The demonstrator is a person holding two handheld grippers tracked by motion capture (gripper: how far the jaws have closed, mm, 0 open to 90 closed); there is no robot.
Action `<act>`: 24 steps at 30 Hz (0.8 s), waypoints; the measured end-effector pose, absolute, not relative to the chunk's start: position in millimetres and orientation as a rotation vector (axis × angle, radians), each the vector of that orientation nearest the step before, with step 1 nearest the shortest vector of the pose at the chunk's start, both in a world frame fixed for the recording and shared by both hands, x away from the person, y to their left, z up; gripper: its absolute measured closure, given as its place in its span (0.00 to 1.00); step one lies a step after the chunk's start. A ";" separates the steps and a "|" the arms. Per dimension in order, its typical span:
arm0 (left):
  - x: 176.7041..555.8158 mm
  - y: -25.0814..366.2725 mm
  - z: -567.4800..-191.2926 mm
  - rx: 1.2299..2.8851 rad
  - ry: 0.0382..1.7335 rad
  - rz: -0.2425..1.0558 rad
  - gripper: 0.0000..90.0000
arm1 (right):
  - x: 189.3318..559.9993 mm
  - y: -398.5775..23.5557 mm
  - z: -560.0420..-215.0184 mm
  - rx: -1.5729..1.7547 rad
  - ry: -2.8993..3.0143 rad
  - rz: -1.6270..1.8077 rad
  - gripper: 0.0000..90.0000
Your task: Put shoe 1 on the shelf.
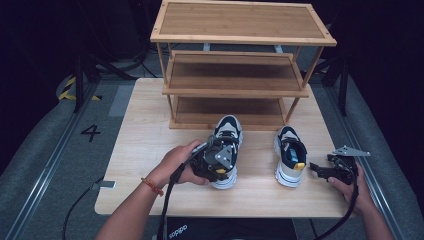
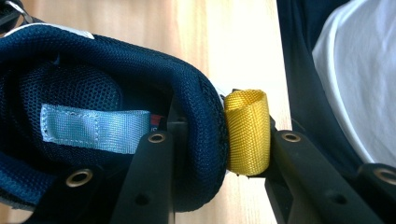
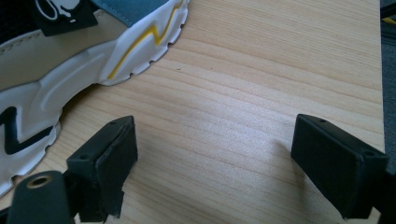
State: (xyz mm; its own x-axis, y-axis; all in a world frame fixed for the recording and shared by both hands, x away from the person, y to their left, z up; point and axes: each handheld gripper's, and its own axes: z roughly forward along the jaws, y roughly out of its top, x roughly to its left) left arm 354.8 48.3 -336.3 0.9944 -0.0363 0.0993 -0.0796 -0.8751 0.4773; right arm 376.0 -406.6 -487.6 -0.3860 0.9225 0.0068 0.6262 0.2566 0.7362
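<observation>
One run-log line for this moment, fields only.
left gripper: shut on left shoe heel collar | right gripper: open, beside right shoe | rack: empty

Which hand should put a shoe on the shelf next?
Probably the left. The left gripper is already clamped on the heel collar of the left shoe, right before the wooden rack. The right gripper is open beside the right shoe, holding nothing.

Two shoes (image 1: 226, 150) (image 1: 290, 155), one rack (image 1: 240, 65), two claws (image 1: 220, 165) (image 1: 325, 170).
</observation>
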 end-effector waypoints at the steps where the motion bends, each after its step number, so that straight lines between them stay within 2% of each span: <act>1: 355.6 50.2 -331.4 2.626 -0.080 0.126 0.79 | 376.0 -406.6 -487.6 1.407 2.106 0.931 0.17; 6: 355.9 56.1 -304.9 2.603 -0.085 0.196 0.79 | 375.9 -406.5 -487.7 1.406 2.104 0.929 0.17; 14: 356.8 56.1 -286.4 2.599 -0.082 0.249 0.79 | 373.7 -406.7 -487.7 1.406 2.105 0.930 0.17; 24: 389.8 56.7 -261.5 2.589 -0.062 0.288 0.79 | 373.7 -406.7 -487.7 1.406 2.105 0.930 0.17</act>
State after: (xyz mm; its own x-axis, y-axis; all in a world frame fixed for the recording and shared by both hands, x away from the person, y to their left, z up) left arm 389.8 56.7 -261.5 0.9762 0.0122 0.2163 -0.1006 -0.8587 0.5025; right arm 373.7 -406.7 -487.7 -0.3856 0.9226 0.0067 0.6260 0.2563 0.7365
